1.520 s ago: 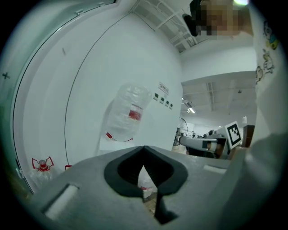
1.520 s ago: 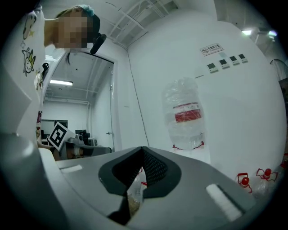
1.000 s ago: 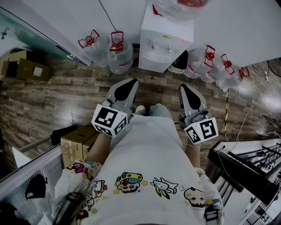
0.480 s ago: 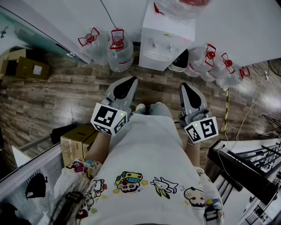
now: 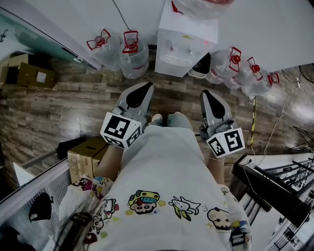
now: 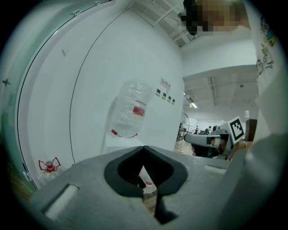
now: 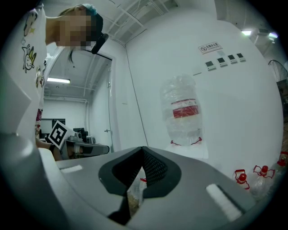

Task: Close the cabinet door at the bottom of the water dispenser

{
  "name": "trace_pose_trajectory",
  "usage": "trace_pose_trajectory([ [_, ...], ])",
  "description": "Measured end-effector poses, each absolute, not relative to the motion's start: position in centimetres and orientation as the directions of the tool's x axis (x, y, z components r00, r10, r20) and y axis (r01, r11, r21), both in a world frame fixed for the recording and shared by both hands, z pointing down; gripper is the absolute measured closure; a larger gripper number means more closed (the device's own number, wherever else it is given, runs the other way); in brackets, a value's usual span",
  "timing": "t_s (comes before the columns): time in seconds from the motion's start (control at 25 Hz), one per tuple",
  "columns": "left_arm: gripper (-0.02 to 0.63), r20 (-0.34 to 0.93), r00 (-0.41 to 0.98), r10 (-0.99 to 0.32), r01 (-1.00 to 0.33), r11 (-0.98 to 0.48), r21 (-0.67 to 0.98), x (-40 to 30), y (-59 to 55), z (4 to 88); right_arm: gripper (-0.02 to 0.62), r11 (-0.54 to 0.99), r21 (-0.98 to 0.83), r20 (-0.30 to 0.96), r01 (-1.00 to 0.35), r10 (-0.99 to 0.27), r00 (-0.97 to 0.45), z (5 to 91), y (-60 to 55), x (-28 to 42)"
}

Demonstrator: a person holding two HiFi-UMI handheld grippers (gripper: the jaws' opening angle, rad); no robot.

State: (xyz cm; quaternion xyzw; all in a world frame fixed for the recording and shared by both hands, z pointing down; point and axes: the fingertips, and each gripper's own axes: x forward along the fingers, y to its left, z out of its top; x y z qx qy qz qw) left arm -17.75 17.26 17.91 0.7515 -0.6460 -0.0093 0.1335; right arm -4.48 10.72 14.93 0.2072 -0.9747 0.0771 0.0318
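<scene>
Dispenser bottle point(image 5: 196, 7) partly beyond head view's top edge

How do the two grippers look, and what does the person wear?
Both the left gripper and the right gripper are grey, tapered shells with a black teardrop inset. Each carries a white cube with black square markers. The person wears a white shirt printed with cartoon figures.

This looks like an office or a similar workplace. A water dispenser point(image 5: 186, 44) stands against a white wall point(image 5: 274, 24), with spare water bottles point(image 5: 130, 56) on the wood-look floor point(image 5: 59, 110) on both sides. Cardboard boxes point(image 5: 29, 74) lie about. Small signs point(image 7: 210, 47) hang on the wall, and beyond is an open hall with strip lights point(image 6: 193, 105) and a fan point(image 6: 185, 125).
</scene>
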Motion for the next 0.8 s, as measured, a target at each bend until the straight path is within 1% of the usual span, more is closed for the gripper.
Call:
trace_pose_trajectory([
  [0.8,0.606,0.168,0.227,-0.959,-0.964,-0.197,0.176,-18.22,17.15,18.03,0.585,0.890,-0.159,0.114,-0.426,-0.413,-0.904,15.61,10.03,-3.77],
])
